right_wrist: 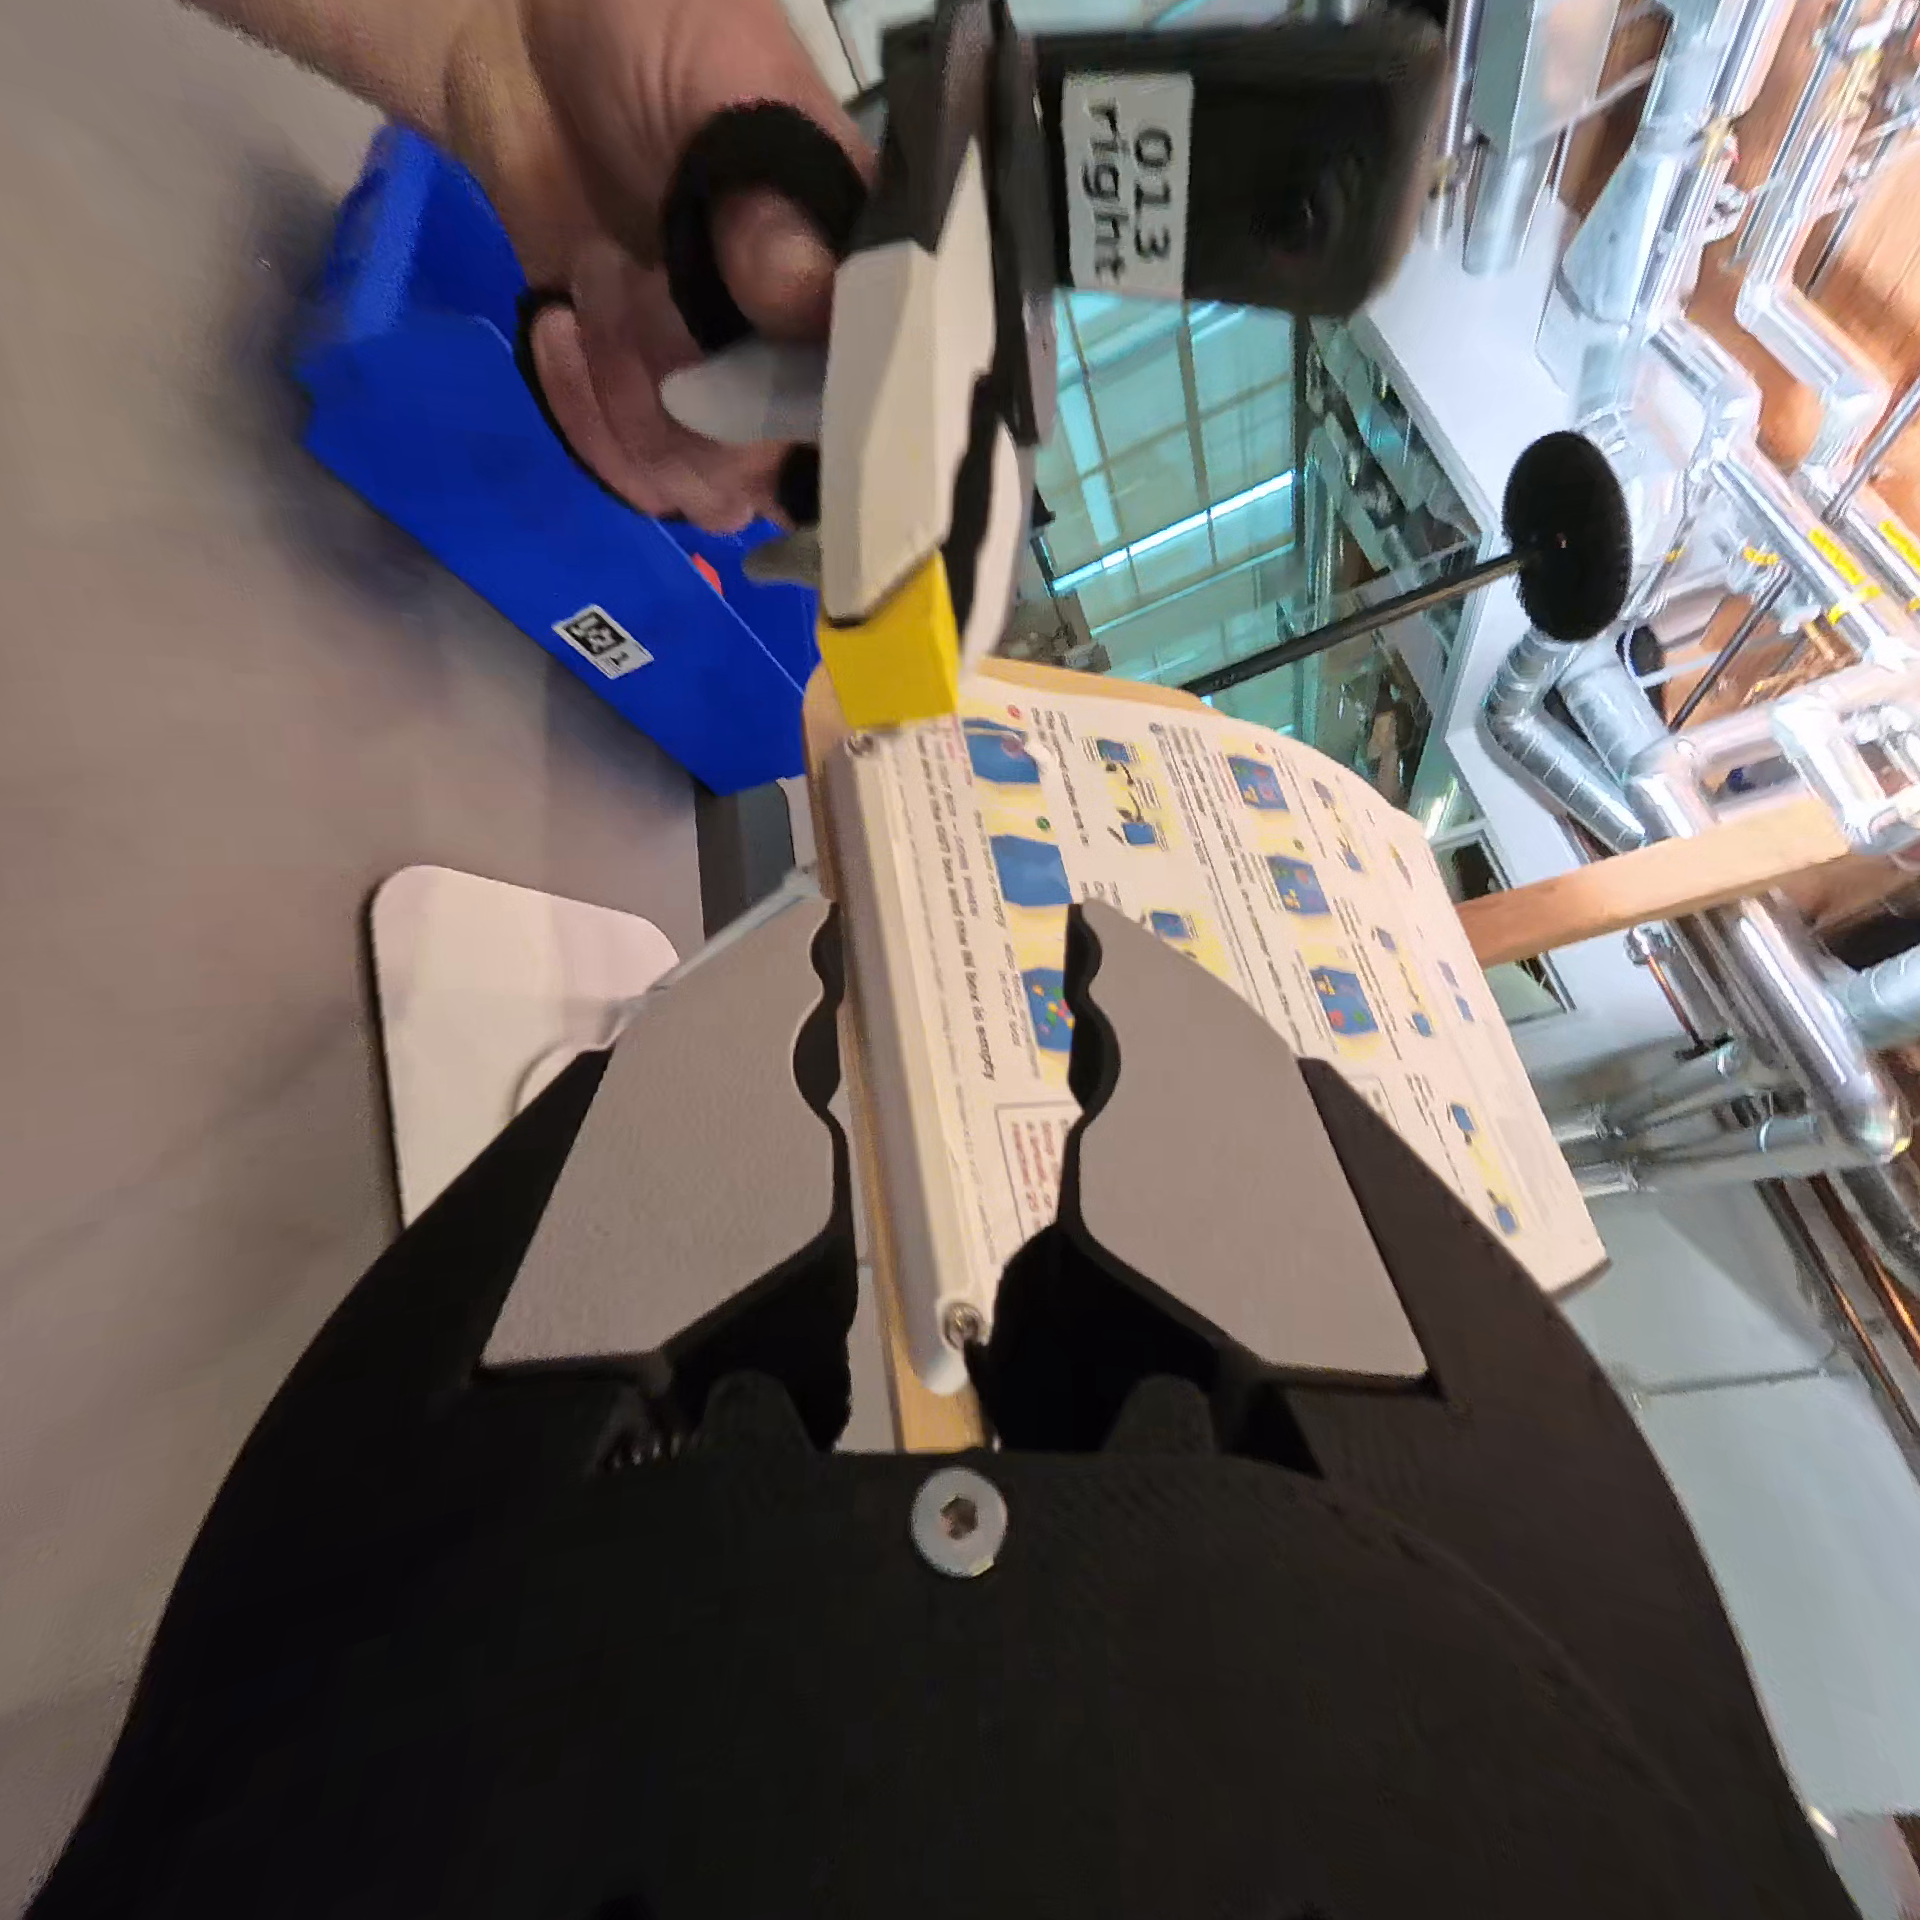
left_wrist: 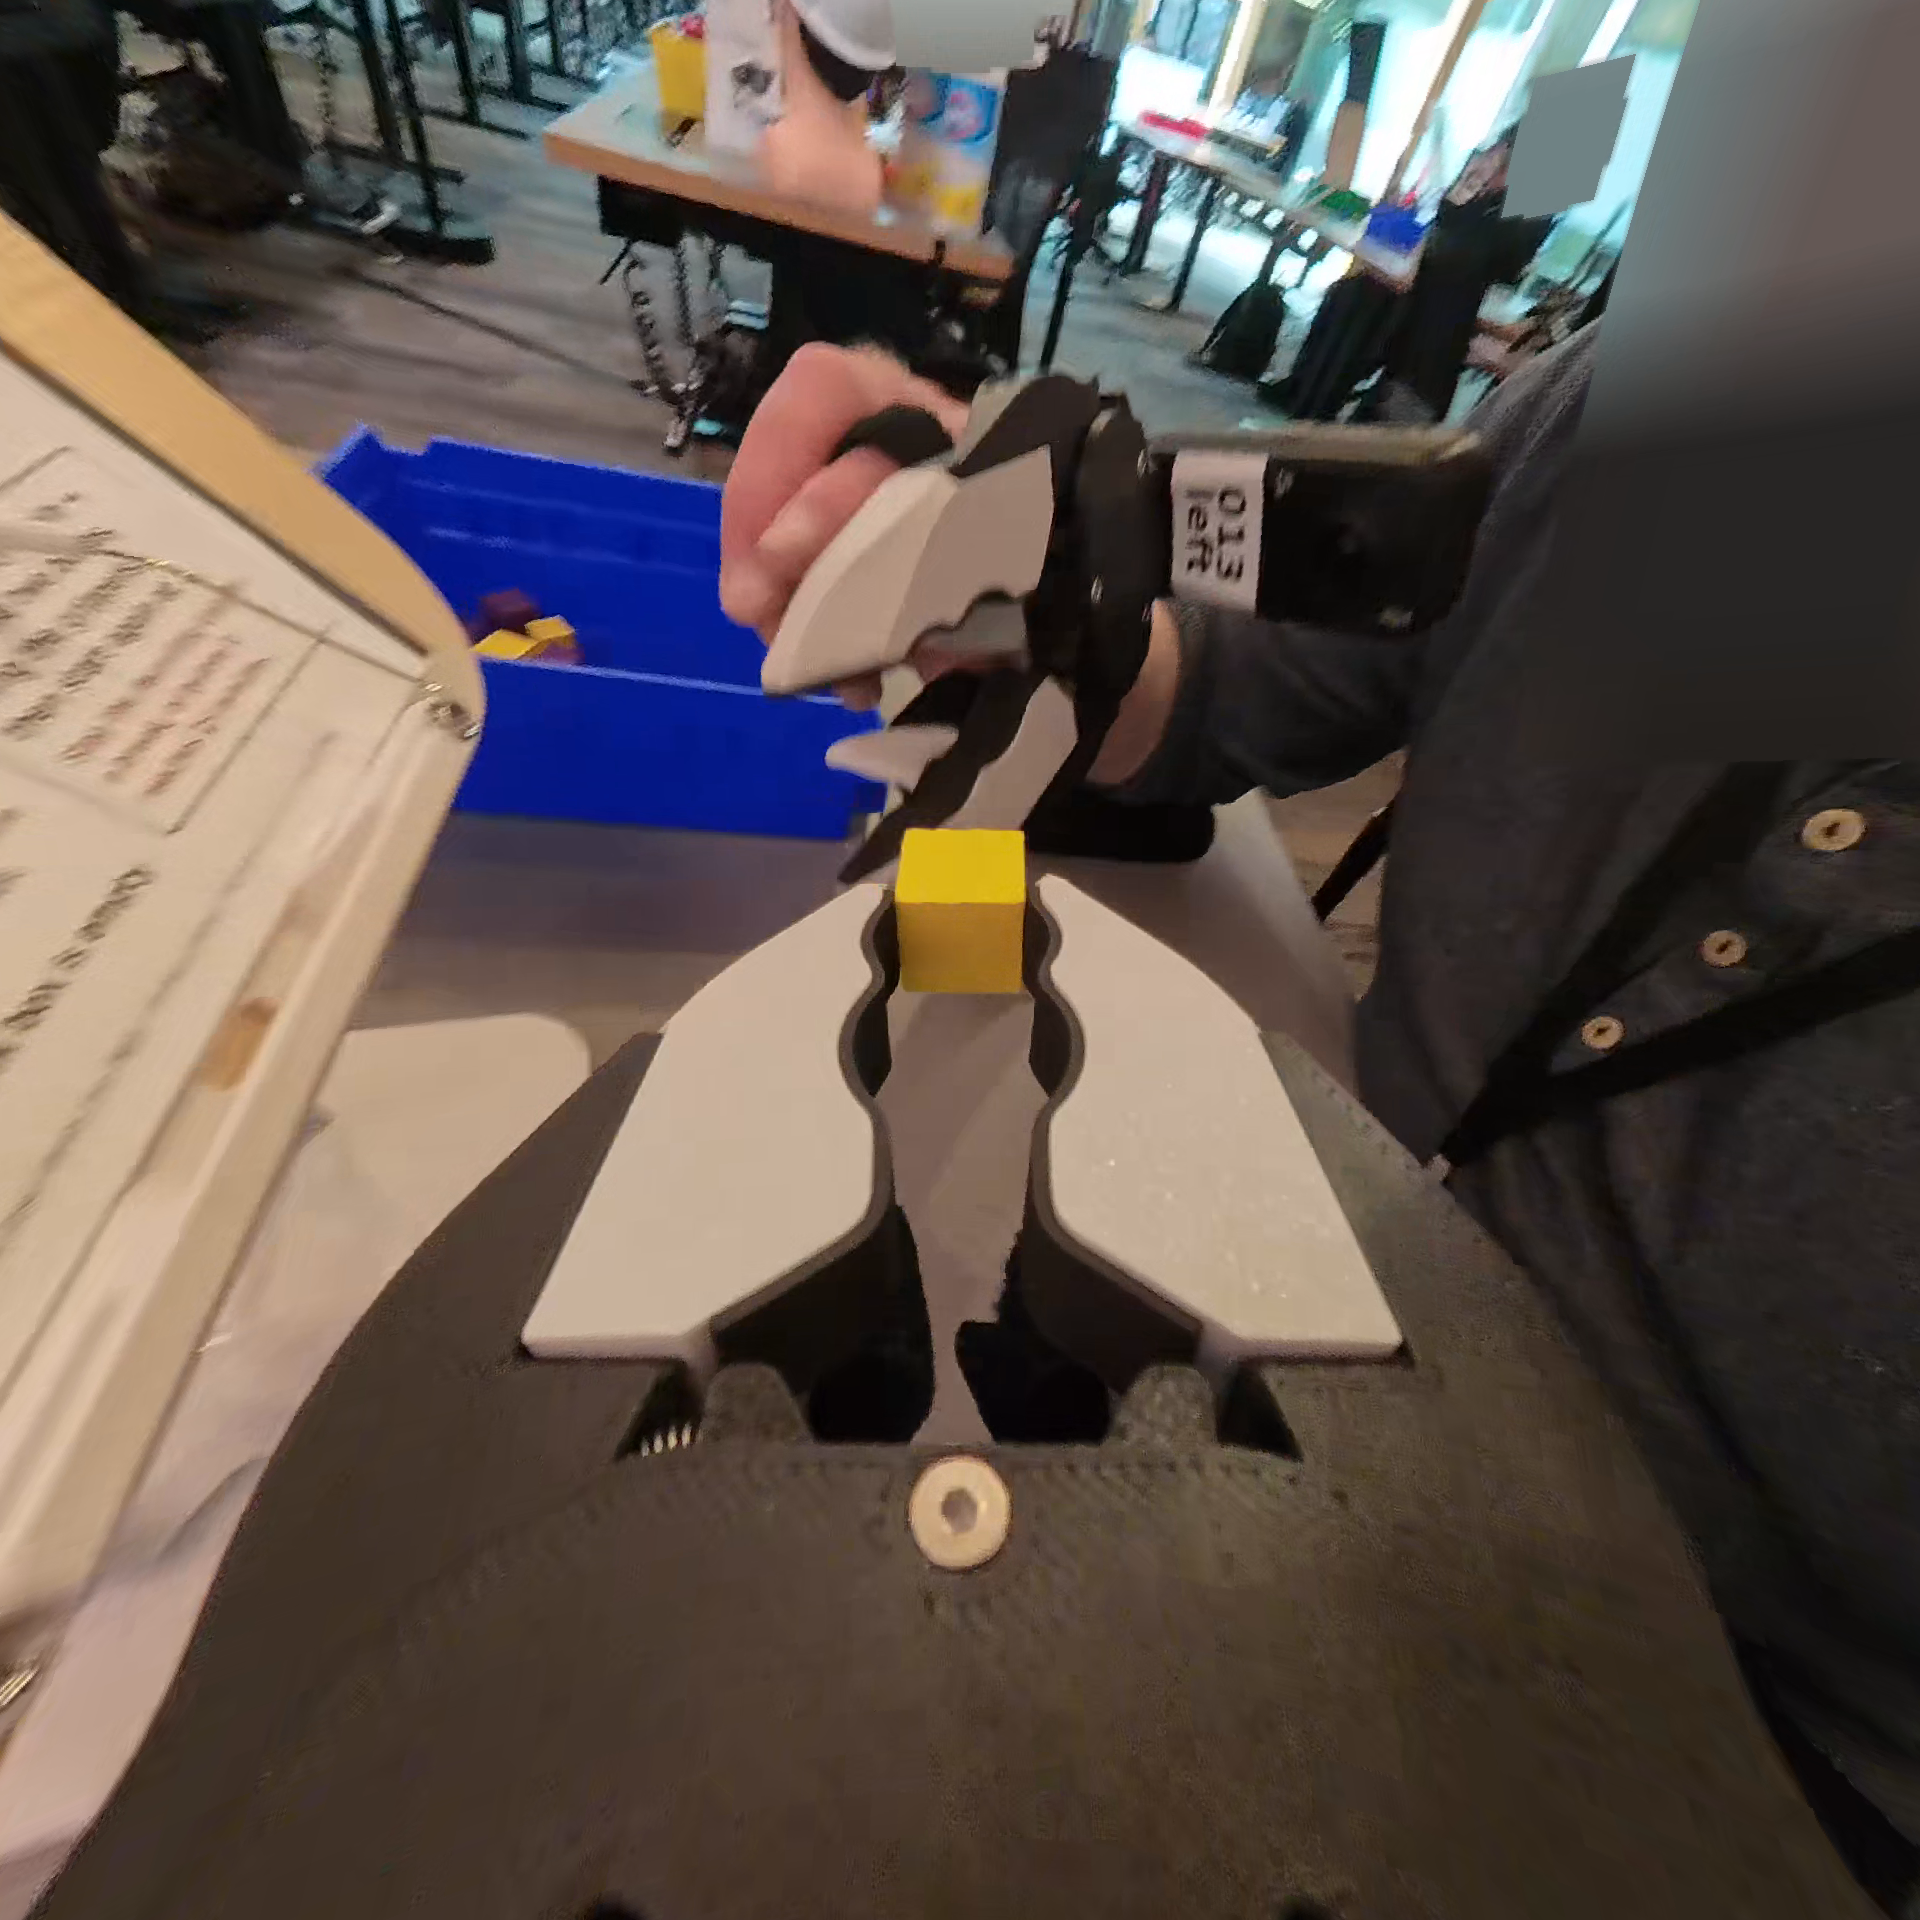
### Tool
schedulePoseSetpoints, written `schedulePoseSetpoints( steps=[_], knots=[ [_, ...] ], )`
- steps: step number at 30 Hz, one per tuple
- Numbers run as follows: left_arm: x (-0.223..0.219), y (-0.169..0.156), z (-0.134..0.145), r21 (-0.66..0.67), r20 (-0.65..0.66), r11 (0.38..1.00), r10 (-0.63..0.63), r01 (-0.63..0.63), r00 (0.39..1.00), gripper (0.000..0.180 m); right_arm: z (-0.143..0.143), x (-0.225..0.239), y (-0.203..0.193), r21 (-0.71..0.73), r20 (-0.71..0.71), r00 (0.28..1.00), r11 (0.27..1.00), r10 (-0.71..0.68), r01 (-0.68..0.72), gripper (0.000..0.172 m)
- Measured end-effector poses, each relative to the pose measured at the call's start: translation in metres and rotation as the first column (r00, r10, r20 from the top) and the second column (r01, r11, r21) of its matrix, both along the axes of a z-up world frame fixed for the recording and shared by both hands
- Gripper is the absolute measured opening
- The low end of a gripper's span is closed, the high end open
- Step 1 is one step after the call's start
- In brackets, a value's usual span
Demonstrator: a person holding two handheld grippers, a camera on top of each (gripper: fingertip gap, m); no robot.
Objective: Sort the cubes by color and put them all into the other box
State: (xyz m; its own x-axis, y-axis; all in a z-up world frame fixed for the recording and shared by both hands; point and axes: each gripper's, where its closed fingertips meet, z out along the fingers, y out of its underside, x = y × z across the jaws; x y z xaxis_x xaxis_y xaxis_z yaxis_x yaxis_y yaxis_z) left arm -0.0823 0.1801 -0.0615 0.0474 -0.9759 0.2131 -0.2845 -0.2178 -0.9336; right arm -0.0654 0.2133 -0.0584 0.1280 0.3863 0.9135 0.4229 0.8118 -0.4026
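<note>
A yellow cube (left_wrist: 960,911) sits pinched between the two grey fingertips of the left gripper (left_wrist: 958,920), lifted clear above the grey table (left_wrist: 582,914). Both pads press against its side faces, so the jaws stand narrow, set to the cube's width. In the right wrist view the same cube (right_wrist: 891,649) shows at the tip of that gripper (right_wrist: 899,623), in front of the upper corner of an instruction board.

The right gripper (right_wrist: 951,961) holds nothing: its fingers stand apart with a clear gap between them, and through that gap only the instruction board (right_wrist: 1195,935) shows, a wooden panel with a white printed sheet of small blue-box pictures. From the left wrist view this gripper (left_wrist: 883,769) appears just beyond the cube, tilted downward, with a person's hand (left_wrist: 821,499) wrapped around its handle.

A blue box (left_wrist: 644,727) stands on the table behind the cube; inside it lie a few small cubes (left_wrist: 530,634), yellow and purple. The right wrist view shows a blue box (right_wrist: 488,499) bearing a small white sticker; whether it is the same box I cannot tell. A flat white plate (right_wrist: 488,997) lies on the table near the board's foot. At the right edge of the left view is the person's dark buttoned garment (left_wrist: 1662,1039).
</note>
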Motion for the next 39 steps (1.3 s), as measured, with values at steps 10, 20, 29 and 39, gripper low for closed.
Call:
schedulePoseSetpoints(
  steps=[10,20,29,39],
  knots=[
    [0.025,-0.007,-0.007,-0.081,0.084,0.994,-0.061,0.068,0.995,0.023,-0.005,-0.014,-0.022,0.055,-0.019,0.998,0.997,0.054,-0.053,0.032],
    [0.026,-0.002,-0.003,-0.094,0.120,0.994,-0.036,0.047,0.992,0.027,0.000,-0.006,-0.017,0.067,-0.010,0.999,0.997,0.038,-0.037,0.022],
    [-0.011,0.019,0.020,0.024,0.124,0.993,0.112,-0.116,0.986,0.001,0.033,0.143,0.129,-0.177,-0.019,0.887,0.875,-0.462,0.451,0.022],
    [-0.009,0.024,0.003,0.070,0.034,0.988,0.134,-0.136,0.990,0.000,-0.077,0.300,0.215,-0.325,0.434,0.478,0.362,-0.764,0.874,0.051]
  ],
)
